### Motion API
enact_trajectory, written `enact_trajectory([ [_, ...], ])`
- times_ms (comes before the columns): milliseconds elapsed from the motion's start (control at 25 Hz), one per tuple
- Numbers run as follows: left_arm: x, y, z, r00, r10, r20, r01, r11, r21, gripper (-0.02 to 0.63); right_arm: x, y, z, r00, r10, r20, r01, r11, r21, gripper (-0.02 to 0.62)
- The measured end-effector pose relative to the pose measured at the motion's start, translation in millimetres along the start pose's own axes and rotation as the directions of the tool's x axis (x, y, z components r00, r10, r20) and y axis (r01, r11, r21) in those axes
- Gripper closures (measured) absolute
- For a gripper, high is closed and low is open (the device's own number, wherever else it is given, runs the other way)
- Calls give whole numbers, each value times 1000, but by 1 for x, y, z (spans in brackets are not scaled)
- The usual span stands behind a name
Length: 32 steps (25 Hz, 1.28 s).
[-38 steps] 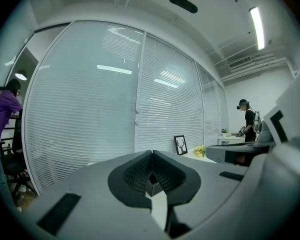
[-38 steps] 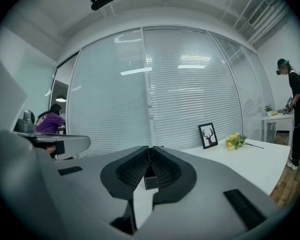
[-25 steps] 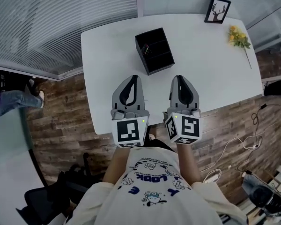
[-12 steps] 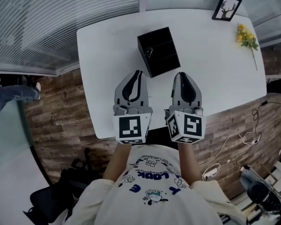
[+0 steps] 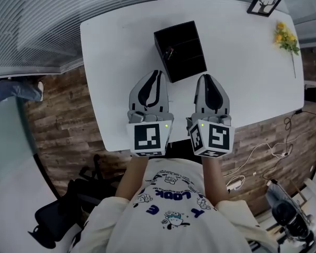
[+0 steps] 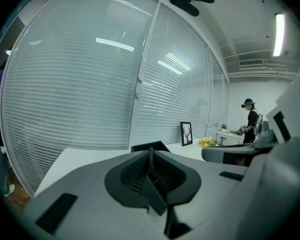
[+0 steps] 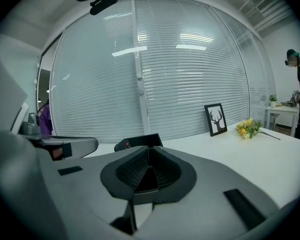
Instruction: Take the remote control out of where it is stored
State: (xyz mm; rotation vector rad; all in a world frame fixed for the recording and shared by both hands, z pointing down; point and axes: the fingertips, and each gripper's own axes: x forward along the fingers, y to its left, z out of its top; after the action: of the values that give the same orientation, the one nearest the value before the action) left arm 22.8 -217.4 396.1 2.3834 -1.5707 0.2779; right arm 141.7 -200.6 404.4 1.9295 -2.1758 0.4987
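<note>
Both grippers have come forward and a little lower over the bench (image 5: 116,62) since the earlier frame, so their tips now sit on either side of the near corner of the black storage box (image 5: 189,75) instead of short of it. Our head has followed, and the box has slid slightly nearer the middle of the head view.

We read the left gripper (image 5: 155,74) as fully closed with nothing between its jaws. The right gripper (image 5: 206,79) looks the same: jaws together and empty.

The remote control (image 7: 122,144) is still in the box. From the right gripper view its dark end with a red button pokes above the box's left side, and in the head view a small red spot marks it in the far-left compartment. Neither gripper touches it or the box.

We judge this as the end of the approach. Before anything can be lifted, one gripper has to open and reach over the rim to the remote's raised end. The right gripper view has the clearer sight of it.
</note>
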Motion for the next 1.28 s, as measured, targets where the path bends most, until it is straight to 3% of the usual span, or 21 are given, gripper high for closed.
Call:
enact_trajectory([
  [160, 13, 0, -1, 1000, 20, 3, -20, 999, -35, 586, 15, -3, -6, 999, 28, -28, -28, 1000, -2, 549],
  [320, 25, -1, -7, 999, 26, -24, -27, 1000, -14, 586, 28, -8, -9, 997, 54, -48, -54, 999, 11, 549],
  [440, 36, -2, -11, 999, 21, -32, -22, 999, -30, 502, 36, -11, -11, 996, 64, -60, -64, 998, 6, 549],
  [720, 55, 1, -25, 996, -1, -91, -2, 999, -35, 417, 46, -10, -18, 992, 90, -84, -89, 996, 12, 549],
  [1280, 83, -12, -32, 990, -17, -139, 18, 1000, 10, 431, 60, -23, -25, 990, 90, -110, -88, 996, 27, 549],
])
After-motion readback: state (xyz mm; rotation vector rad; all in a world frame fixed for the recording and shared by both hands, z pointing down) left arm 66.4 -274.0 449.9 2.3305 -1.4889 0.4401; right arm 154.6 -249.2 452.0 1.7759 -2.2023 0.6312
